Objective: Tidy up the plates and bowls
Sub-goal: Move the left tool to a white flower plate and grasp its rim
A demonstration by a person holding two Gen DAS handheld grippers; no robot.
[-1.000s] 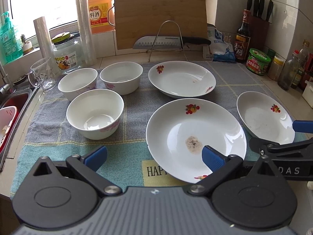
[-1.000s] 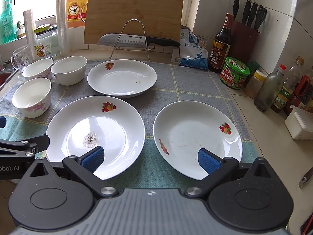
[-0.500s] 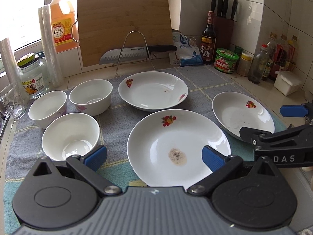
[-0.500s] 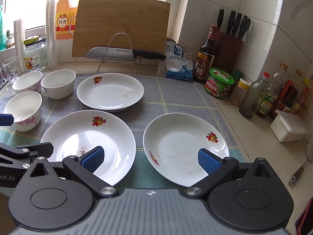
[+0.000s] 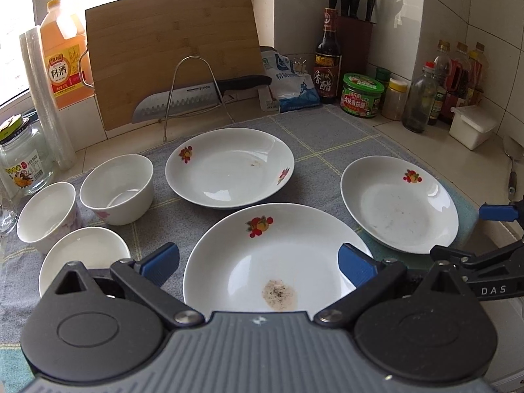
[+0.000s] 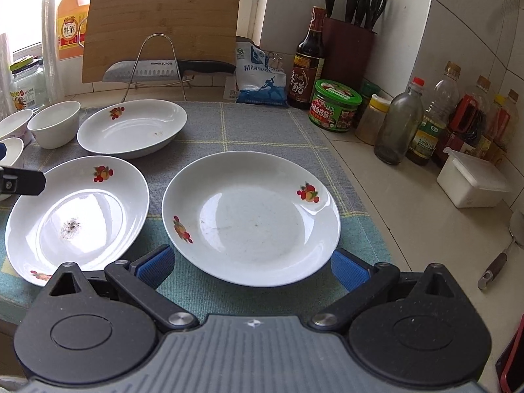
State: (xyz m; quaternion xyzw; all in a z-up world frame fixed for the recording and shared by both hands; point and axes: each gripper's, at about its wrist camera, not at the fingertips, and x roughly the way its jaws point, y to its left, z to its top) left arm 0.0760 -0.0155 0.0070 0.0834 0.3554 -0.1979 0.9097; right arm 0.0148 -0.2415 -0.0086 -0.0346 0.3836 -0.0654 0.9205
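Fingers (image 6: 154, 267) of both grippers spread wide, holding nothing, over glossy plates (image 6: 252, 217) that look slippery, breakable, best pinched at the rim.

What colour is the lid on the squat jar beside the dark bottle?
Green, on the jar; clearest in the right wrist view.

Three plates (image 5: 229, 167) (image 5: 271, 258) (image 6: 252, 216) are spread over the cloth (image 6: 262, 124); three bowls (image 5: 116, 188) are clustered at its left edge, apparently touching. A cutting board (image 5: 173, 49) is propped behind.
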